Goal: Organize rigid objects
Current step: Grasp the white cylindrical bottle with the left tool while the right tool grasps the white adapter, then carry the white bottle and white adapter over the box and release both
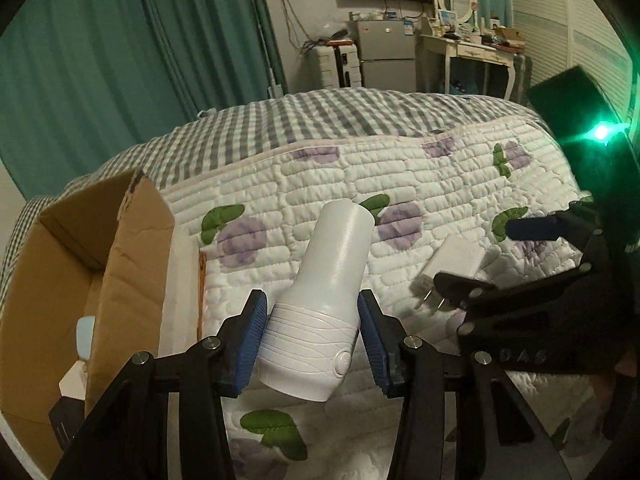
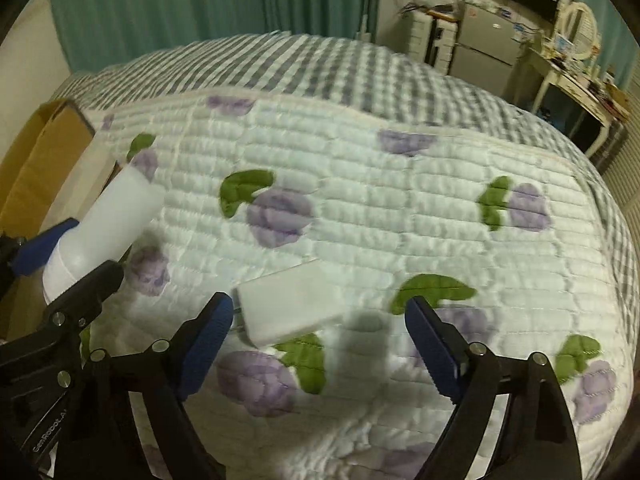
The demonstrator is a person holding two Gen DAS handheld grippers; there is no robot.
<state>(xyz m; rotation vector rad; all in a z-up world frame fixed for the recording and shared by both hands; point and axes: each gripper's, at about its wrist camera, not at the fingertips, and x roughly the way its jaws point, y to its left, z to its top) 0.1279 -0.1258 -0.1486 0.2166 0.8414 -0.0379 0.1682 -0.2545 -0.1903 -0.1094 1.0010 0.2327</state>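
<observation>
box left of bed, charger on quilt

The cardboard box at nine o'clock runs off the left wrist picture's edge; a pale blue item inside is half hidden by its flap and unidentifiable. The right wrist view is motion-blurred, softening the white charger. Clutter on the dressing table at one o'clock is too small to tell.

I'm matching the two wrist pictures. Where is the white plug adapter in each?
Left wrist: white plug adapter right of centre, on the quilt by the right gripper.
Right wrist: lower centre, between the open fingers.
Shared landmark: cardboard box, at left.
</observation>
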